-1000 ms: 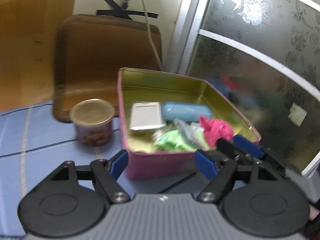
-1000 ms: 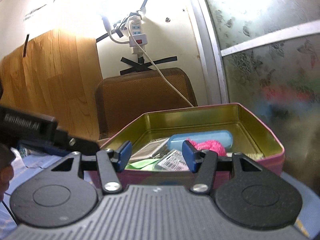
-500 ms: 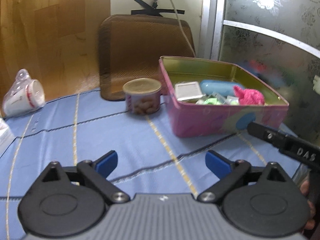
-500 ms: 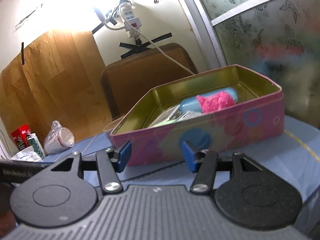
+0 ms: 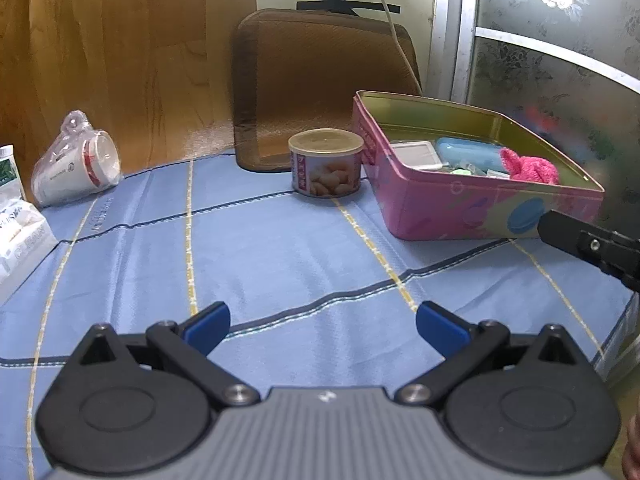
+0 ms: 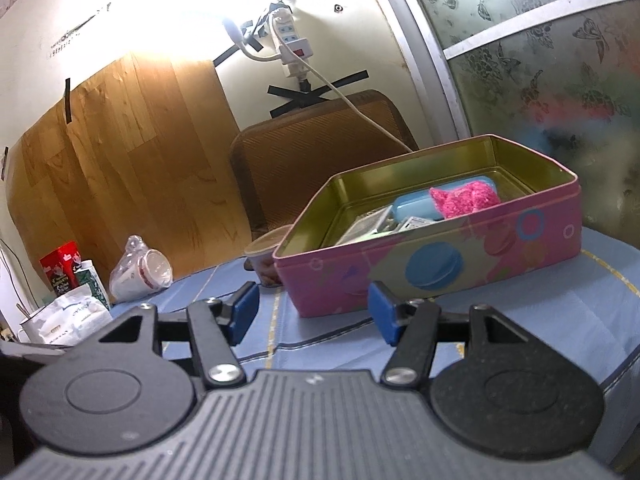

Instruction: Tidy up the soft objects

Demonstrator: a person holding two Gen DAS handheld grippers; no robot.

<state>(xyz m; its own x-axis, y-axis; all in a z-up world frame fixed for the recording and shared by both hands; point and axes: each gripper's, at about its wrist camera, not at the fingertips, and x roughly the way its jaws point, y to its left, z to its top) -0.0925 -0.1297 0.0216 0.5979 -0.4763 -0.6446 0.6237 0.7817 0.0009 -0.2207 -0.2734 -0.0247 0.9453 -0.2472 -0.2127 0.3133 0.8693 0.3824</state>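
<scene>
A fluffy pink knitted soft item (image 5: 528, 168) is seen lying inside the open pink rectangular tin box (image 5: 472, 216), at its right end, resting against a light blue oblong plastic case (image 5: 468, 152); a white flat packet (image 5: 416, 154) and some green and clear wrappers are packed beside them. The box stands on the surface covered by a blue cloth with yellow and dark stripes (image 5: 280, 264), with a round lidded can printed with pale nuts (image 5: 326, 168) just beside its left end and a brown woven cushion (image 5: 320, 80) propped behind. Farther left a plastic-wrapped white mug (image 5: 76, 172) is lying on its side. The left hand-held gripper (image 5: 323, 328) is held over bare cloth, well apart from the box; its jaws have just been opening and now stand wide with nothing between them. The right hand-held gripper (image 6: 312, 312) is placed near the front wall of the box, its jaws having just parted a little further, also empty. No loose soft item is seen on the cloth, so the sorting is judged nearly complete. A risk is judged to remain: the light tin could be nudged or slid by the nearby right fingers, and the can could be knocked over beside it.
</scene>
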